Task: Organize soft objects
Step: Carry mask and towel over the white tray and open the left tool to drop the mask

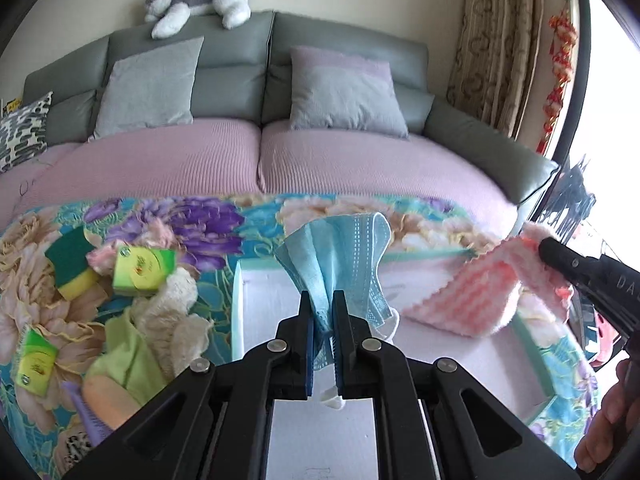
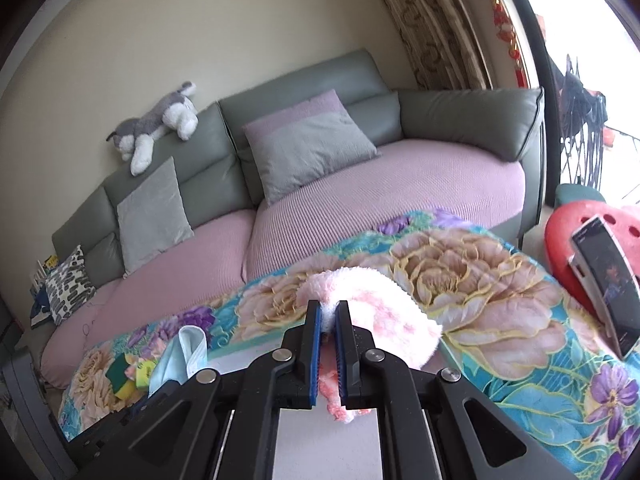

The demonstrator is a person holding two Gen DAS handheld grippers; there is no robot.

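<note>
My left gripper (image 1: 323,300) is shut on a blue face mask (image 1: 340,256) and holds it above a white box with a pale green rim (image 1: 237,312). The mask also shows in the right wrist view (image 2: 182,356). My right gripper (image 2: 328,308) is shut on a fluffy pink cloth (image 2: 384,316), which hangs over the box's right side in the left wrist view (image 1: 480,292). Left of the box lie a green-yellow sponge (image 1: 72,268), two green packets (image 1: 142,270), a cream knitted cloth (image 1: 176,312) and a light green cloth (image 1: 128,356).
The box and items rest on a floral blanket (image 2: 500,280) over a table. Behind is a grey sofa (image 1: 240,64) with pink seat covers, cushions and a plush dog (image 1: 196,2). A red stool (image 2: 576,236) with a phone (image 2: 608,280) stands at right.
</note>
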